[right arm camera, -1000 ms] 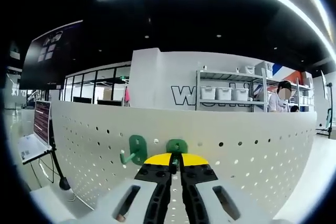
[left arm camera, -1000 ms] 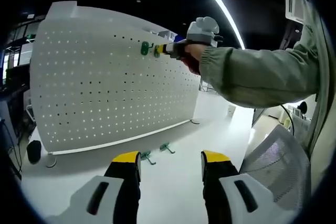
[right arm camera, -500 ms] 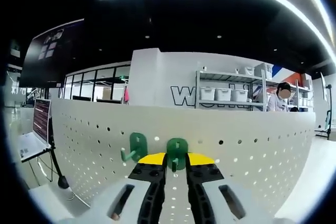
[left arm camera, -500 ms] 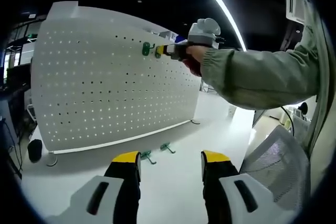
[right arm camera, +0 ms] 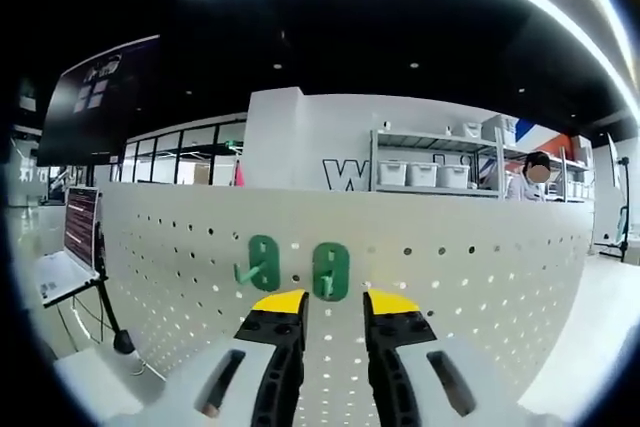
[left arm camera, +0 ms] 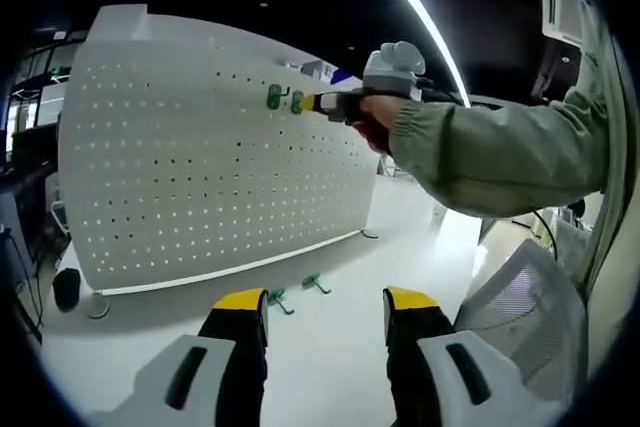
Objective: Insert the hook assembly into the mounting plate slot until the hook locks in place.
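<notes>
A white pegboard mounting plate (left arm camera: 200, 167) (right arm camera: 480, 277) stands upright on the white table. Two green hooks hang side by side near its top edge: one (right arm camera: 259, 261) on the left and one (right arm camera: 330, 271) just right of it, also seen small as the green hooks (left arm camera: 283, 98) in the left gripper view. My right gripper (right arm camera: 334, 304) is open a little in front of the right-hand hook, apart from it, and appears as the right gripper (left arm camera: 330, 102) held by a sleeved arm. My left gripper (left arm camera: 325, 304) is open and empty above the table. Two more green hooks (left arm camera: 296, 290) lie on the table.
A person's green-grey sleeve (left arm camera: 490, 152) crosses the right of the left gripper view. A mesh chair back (left arm camera: 520, 297) stands at the lower right. A laptop on a stand (right arm camera: 70, 257) sits left of the plate. Shelves with bins (right arm camera: 430, 175) are behind it.
My right gripper opened, let go of the right-hand green hook and drew back slightly; the hook stays on the plate. The left gripper has not moved.
</notes>
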`<action>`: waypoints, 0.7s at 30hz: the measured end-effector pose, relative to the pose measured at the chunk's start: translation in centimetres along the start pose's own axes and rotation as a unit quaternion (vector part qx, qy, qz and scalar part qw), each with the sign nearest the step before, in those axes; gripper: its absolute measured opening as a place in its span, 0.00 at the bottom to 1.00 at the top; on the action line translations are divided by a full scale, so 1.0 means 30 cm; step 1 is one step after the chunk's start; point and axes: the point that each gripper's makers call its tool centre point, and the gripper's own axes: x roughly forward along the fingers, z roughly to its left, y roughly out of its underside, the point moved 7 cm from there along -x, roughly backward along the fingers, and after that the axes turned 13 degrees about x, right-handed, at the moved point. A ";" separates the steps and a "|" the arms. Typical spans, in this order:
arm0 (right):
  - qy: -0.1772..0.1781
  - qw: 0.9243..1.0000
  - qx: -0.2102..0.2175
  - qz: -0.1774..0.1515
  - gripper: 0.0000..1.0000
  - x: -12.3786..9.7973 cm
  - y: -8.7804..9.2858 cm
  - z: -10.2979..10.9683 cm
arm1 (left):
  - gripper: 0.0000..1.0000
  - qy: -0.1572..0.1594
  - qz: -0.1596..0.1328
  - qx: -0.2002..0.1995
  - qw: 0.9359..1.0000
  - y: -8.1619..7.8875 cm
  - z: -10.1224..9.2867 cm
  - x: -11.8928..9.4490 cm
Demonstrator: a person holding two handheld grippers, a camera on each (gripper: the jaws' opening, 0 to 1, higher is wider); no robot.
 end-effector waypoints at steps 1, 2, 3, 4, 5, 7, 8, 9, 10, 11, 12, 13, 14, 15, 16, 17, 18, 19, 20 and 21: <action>0.000 1.000 0.001 -0.001 0.21 -0.007 0.000 -0.001 | 0.48 0.000 -0.001 0.001 1.000 -0.002 -0.001 -0.002; 0.000 1.000 0.002 -0.002 0.22 -0.015 0.001 -0.001 | 0.48 0.000 -0.001 0.001 1.000 -0.003 -0.002 -0.003; 0.000 1.000 0.002 -0.001 0.23 -0.026 0.005 0.000 | 0.48 -0.001 -0.002 0.001 1.000 -0.006 -0.003 -0.005; 0.000 1.000 0.000 0.000 0.23 -0.032 0.008 0.001 | 0.48 -0.001 -0.003 0.001 1.000 -0.007 -0.004 -0.006; -0.001 1.000 -0.001 0.001 0.23 -0.038 0.012 0.001 | 0.48 -0.001 -0.003 0.002 1.000 -0.010 -0.006 -0.007; 0.000 1.000 -0.001 0.005 0.24 -0.050 0.020 -0.002 | 0.48 0.000 -0.004 0.003 1.000 -0.012 -0.008 -0.009; 0.000 1.000 -0.001 0.008 0.25 -0.059 0.025 -0.003 | 0.48 0.000 -0.004 0.004 1.000 -0.013 -0.010 -0.010; -0.001 1.000 -0.001 0.010 0.25 -0.067 0.031 -0.004 | 0.48 -0.001 -0.005 0.005 1.000 -0.014 -0.011 -0.011; -0.001 1.000 -0.001 0.011 0.25 -0.074 0.035 -0.005 | 0.48 -0.001 -0.005 0.005 1.000 -0.015 -0.012 -0.011; -0.001 1.000 -0.002 0.013 0.26 -0.079 0.038 -0.006 | 0.48 -0.001 -0.006 0.005 1.000 -0.017 -0.014 -0.012; -0.002 1.000 -0.002 0.015 0.27 -0.085 0.043 -0.007 | 0.48 -0.001 -0.006 0.006 1.000 -0.018 -0.015 -0.013; -0.002 1.000 -0.001 0.019 0.27 -0.095 0.049 -0.008 | 0.48 -0.001 -0.007 0.006 1.000 -0.019 -0.018 -0.013; -0.003 1.000 -0.002 0.021 0.28 -0.100 0.054 -0.009 | 0.48 0.000 -0.007 0.007 1.000 -0.020 -0.019 -0.014; -0.003 1.000 -0.001 0.023 0.28 -0.106 0.059 -0.011 | 0.48 0.000 -0.007 0.008 1.000 -0.021 -0.021 -0.015; -0.003 1.000 -0.001 0.026 0.29 -0.116 0.066 -0.013 | 0.48 0.000 -0.007 0.008 1.000 -0.023 -0.024 -0.016; -0.004 1.000 -0.001 0.029 0.29 -0.122 0.072 -0.014 | 0.48 0.000 -0.007 0.009 1.000 -0.024 -0.025 -0.018; -0.005 0.999 0.001 0.035 0.30 -0.132 0.081 -0.016 | 0.48 0.000 -0.008 0.010 1.000 -0.024 -0.027 -0.019; -0.005 0.999 0.003 0.038 0.31 -0.139 0.088 -0.017 | 0.48 0.000 -0.008 0.009 1.000 -0.024 -0.028 -0.019; -0.007 0.999 0.006 0.043 0.32 -0.150 0.100 -0.018 | 0.48 0.000 -0.007 0.010 1.000 -0.023 -0.030 -0.021; -0.008 0.999 0.006 0.048 0.32 -0.157 0.108 -0.018 | 0.48 0.000 -0.007 0.011 1.000 -0.023 -0.031 -0.022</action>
